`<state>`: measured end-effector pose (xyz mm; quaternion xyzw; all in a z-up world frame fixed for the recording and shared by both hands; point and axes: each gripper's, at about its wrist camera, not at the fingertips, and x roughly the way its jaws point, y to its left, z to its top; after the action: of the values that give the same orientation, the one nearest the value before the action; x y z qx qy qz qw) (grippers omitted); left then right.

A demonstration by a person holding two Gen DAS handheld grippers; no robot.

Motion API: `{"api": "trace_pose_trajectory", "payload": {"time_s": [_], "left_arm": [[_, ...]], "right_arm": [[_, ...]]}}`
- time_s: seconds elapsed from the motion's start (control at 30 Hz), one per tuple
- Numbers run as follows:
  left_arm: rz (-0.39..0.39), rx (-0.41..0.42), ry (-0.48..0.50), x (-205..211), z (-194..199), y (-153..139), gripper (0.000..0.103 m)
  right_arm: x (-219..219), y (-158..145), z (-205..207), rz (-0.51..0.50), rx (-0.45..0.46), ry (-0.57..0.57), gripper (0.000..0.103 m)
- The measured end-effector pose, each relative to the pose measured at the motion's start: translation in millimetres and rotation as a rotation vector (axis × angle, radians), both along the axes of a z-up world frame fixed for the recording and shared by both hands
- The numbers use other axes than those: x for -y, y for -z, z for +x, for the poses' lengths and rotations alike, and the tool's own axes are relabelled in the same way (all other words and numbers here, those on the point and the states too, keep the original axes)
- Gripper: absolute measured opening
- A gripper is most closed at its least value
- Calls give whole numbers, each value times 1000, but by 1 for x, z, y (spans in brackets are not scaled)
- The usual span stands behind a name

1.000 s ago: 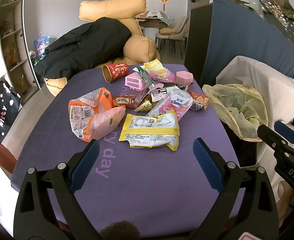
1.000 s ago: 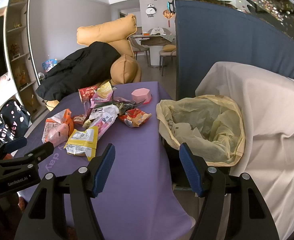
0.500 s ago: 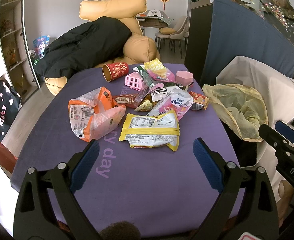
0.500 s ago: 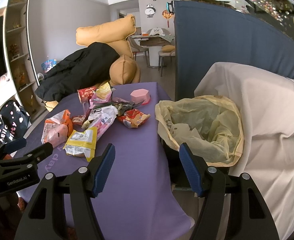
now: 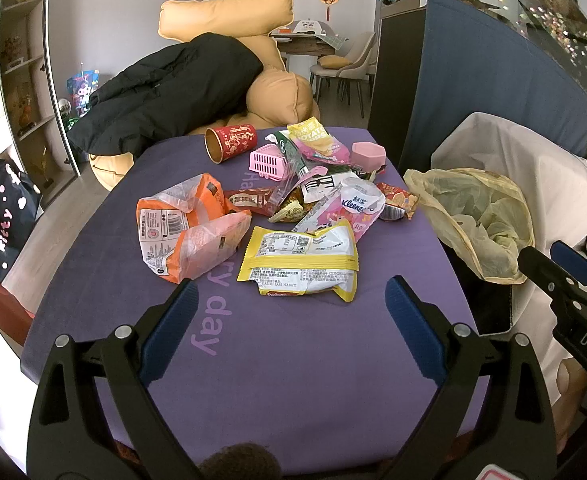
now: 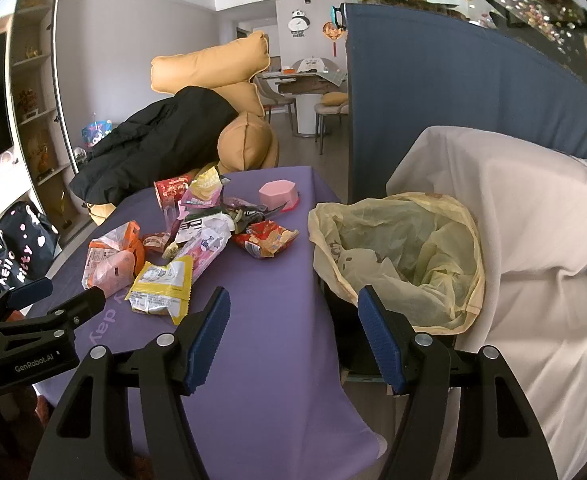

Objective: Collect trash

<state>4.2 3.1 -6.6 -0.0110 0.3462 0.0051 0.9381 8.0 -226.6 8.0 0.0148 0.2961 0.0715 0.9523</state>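
Note:
Wrappers lie in a pile on the purple table (image 5: 293, 360): a yellow packet (image 5: 301, 258) nearest, an orange bag (image 5: 185, 228) to its left, a pink Kleenex pack (image 5: 349, 208), a red snack bag (image 5: 397, 200), a red paper cup (image 5: 231, 142) on its side at the back. The bin with a yellow bag (image 5: 477, 216) stands off the table's right edge; it also shows in the right wrist view (image 6: 405, 256). My left gripper (image 5: 291, 304) is open and empty, just short of the yellow packet. My right gripper (image 6: 293, 314) is open and empty over the table's right edge beside the bin.
A pink toy basket (image 5: 267, 164) and a pink box (image 5: 367, 156) sit among the trash. A white-draped seat (image 6: 513, 220) and a blue partition (image 6: 433, 100) lie to the right. Tan cushions with a black coat (image 5: 165, 92) are behind the table.
The right wrist view has shifted slightly, the bin and table sliding a little in frame. The left gripper holds still. Both stay open.

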Motion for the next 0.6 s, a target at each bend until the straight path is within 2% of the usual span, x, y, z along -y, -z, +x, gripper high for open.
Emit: {"api": "trace_pose_trajectory", "payload": {"time_s": [0.6], "left_arm": [[-2,-2,-1,0,0,0,90]], "right_arm": [[3,-4,0,1,3,6,63]]}}
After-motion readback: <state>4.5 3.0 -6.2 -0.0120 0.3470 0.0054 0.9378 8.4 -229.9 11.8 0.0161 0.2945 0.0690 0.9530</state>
